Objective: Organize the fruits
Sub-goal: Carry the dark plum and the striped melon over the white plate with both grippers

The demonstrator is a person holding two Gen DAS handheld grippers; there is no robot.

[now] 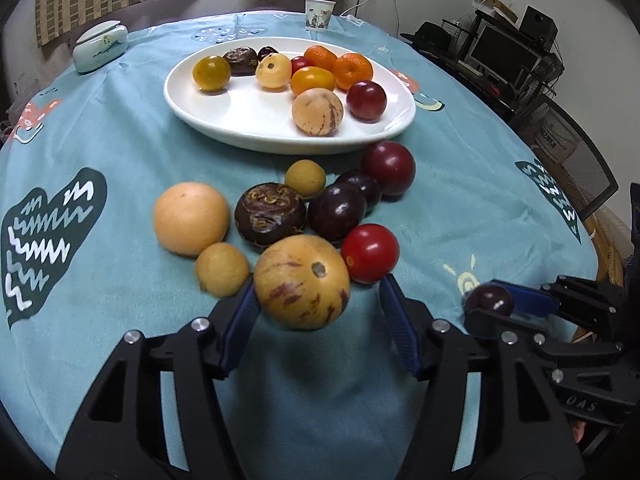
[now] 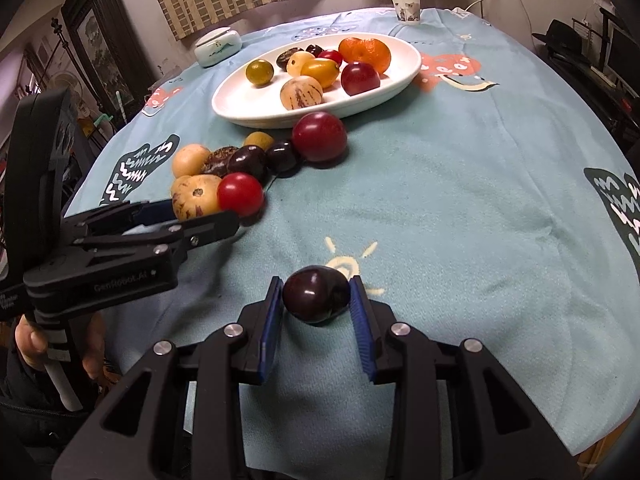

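We see the right gripper (image 2: 316, 300) with its jaws narrow and pressed on both sides of a dark plum (image 2: 315, 299), which it holds just above the blue cloth (image 2: 460, 200) of the counter, near a small yellow sun print (image 2: 346, 266).

The left gripper (image 1: 318, 300) has its jaws about half spread around a striped pepino melon (image 1: 302, 282); the left pad touches the fruit, while a gap shows at the right pad, so the melon sits between the jaws unclamped. No earlier view lets us say more of their travel.

Around the melon lies the loose cluster of fruit: a red cherry tomato (image 1: 370, 253) just to its right, a small yellow fruit (image 1: 222, 269) to its left, a pale orange round fruit (image 1: 191, 219) beyond that, and a brown water chestnut (image 1: 270, 216) behind. Farther on sit two dark plums (image 1: 337, 212), a larger red plum (image 1: 388, 168) and another small yellow fruit (image 1: 305, 179).

Beyond the cluster stands a white oval plate (image 1: 248, 120), touching none of the loose fruit we can tell. It carries tangerines (image 1: 352, 71), a red plum, a second striped melon, yellow tomatoes and darker fruits.

At the far edge of the counter stand a paper cup (image 1: 319, 15) and, to the left, a lidded ceramic dish (image 1: 101, 46).

A hand (image 2: 30, 340) grips the left tool's handle in the right wrist view.
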